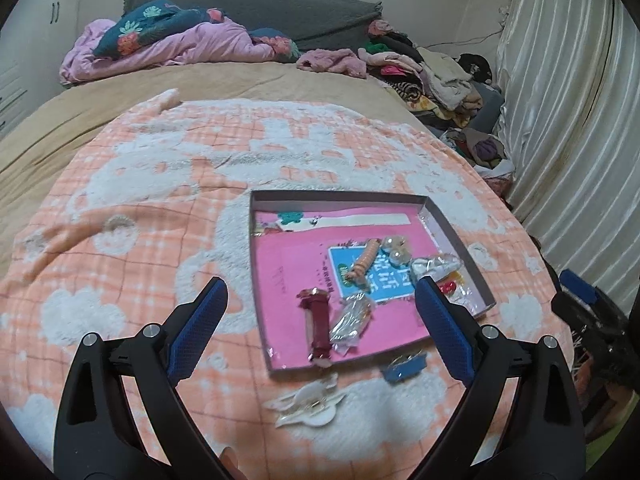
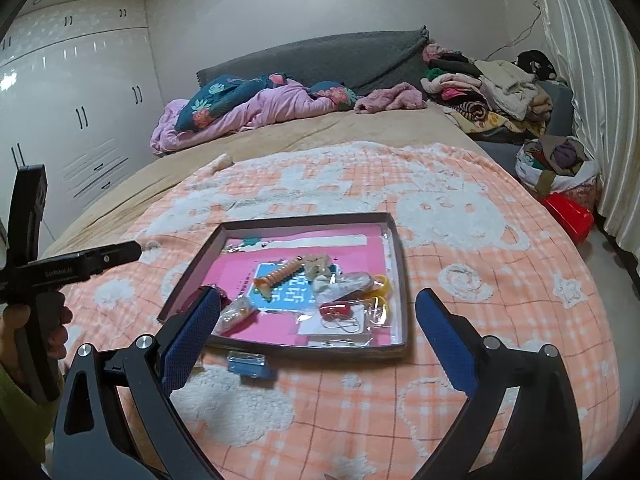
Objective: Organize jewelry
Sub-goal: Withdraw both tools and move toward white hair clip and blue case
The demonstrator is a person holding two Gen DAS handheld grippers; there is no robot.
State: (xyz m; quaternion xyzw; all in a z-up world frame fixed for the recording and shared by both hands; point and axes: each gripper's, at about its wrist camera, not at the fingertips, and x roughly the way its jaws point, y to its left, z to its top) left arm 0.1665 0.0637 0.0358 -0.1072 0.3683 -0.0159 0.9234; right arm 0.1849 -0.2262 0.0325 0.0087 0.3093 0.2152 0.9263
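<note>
Both tongs stand released, with nothing between their blue pads. Your left gripper (image 1: 320,312) fills the bottom of the left wrist view, its jaws spread wide above the orange-and-white blanket (image 1: 132,208). Your right gripper (image 2: 318,322) fills the bottom of the right wrist view, equally spread and holding nothing.

Locate the shallow tray (image 1: 460,236) at centre right of the left wrist view; in the right wrist view the same tray (image 2: 188,268) sits at centre. It has a pink floor and holds the following:
1. 1 dark red watch (image 1: 318,322), near the tray's lower edge.
2. 1 clear packet (image 1: 352,320), just beside the watch on its right.
3. 1 orange hair clip (image 1: 364,262), lying across a blue card (image 1: 394,282).
4. 1 red clip (image 2: 334,310), at lower centre of the right wrist view.

Outside the tray, on the blanket below its near edge, you have 2 items. 1 blue hair clip (image 1: 402,368) lies just beside the tray wall. 1 white hair claw (image 1: 308,402) lies lower, at bottom centre of the left wrist view.
</note>
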